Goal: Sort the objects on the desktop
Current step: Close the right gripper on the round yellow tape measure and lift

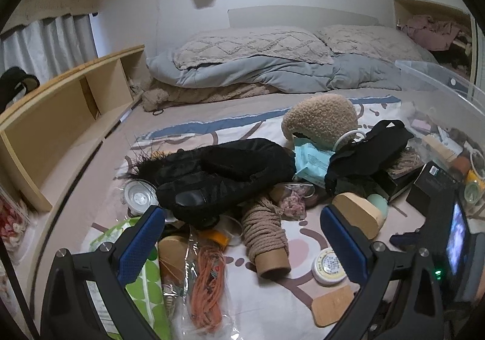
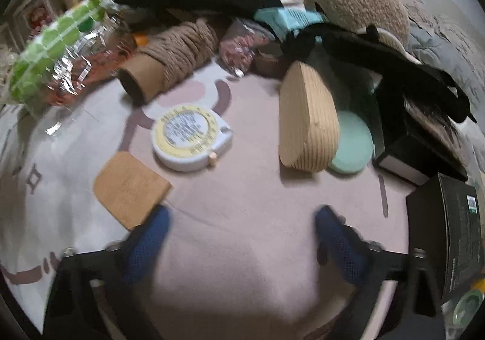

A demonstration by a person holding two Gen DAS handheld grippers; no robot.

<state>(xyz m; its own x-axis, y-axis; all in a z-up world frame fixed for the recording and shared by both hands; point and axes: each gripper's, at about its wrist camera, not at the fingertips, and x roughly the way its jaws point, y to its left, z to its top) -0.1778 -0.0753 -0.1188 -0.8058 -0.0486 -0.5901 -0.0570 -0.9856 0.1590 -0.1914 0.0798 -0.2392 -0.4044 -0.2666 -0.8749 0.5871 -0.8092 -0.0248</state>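
The right gripper (image 2: pixel 241 237) tilts steeply down over a bed's patterned sheet (image 2: pixel 242 188), jaws wide apart with only bare cloth between them. Just ahead to the left lies a flat wooden card (image 2: pixel 130 191), then a round tape measure (image 2: pixel 189 137); to the right stands a ribbed wooden block (image 2: pixel 309 125) touching a mint-green disc (image 2: pixel 353 146). The left gripper (image 1: pixel 242 237) angles more gently, jaws likewise spread and empty, a spool of twine (image 1: pixel 265 237) lying between them on the bed. Only the left wrist view takes in the pillows (image 1: pixel 251 46), the wooden shelf (image 1: pixel 60 115) and a clear plastic bin (image 1: pixel 439 82) beyond the clutter.
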